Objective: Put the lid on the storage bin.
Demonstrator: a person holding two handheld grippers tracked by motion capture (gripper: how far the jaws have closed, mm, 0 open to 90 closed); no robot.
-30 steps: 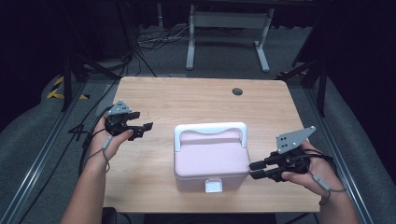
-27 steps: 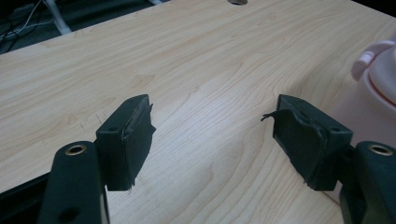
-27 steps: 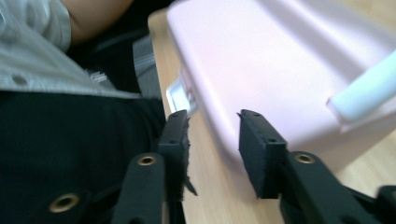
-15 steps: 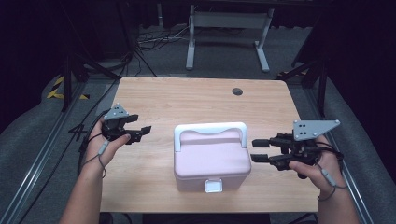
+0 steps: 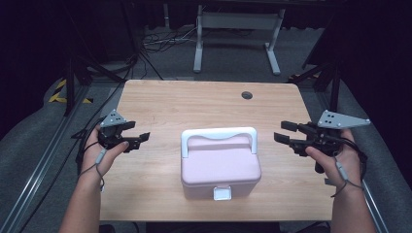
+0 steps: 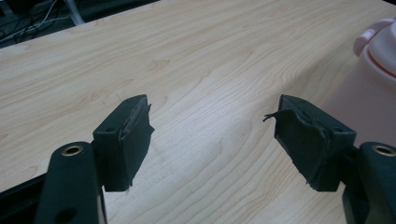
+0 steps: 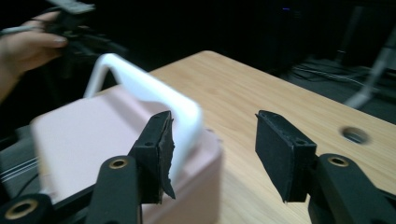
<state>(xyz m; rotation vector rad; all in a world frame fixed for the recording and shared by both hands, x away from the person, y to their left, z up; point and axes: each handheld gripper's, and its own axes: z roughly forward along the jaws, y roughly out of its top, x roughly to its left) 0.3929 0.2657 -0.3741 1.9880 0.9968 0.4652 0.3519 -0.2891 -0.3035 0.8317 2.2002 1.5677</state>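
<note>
Pink lidded box (image 5: 219, 167) sits at the near middle of your wooden table (image 5: 204, 104), with its white handle (image 5: 218, 133) laid toward the far edge of the lid and a white latch (image 5: 222, 194) on the front wall facing you.

Your right gripper (image 5: 285, 132) hangs to the right of the box, well apart from it, tips pointing at it. Its jaws have just been opening and stand apart with nothing between them; in the right gripper view (image 7: 212, 149) the handle's corner (image 7: 187, 112) lies beyond the gap, untouched.

Your left gripper (image 5: 137, 133) hovers to the left of the box, also apart from it. Its jaws are spread wide and empty; in the left gripper view (image 6: 212, 140) bare tabletop (image 6: 187, 70) lies between the pads and the box edge (image 6: 373, 70) shows at the right.
</note>
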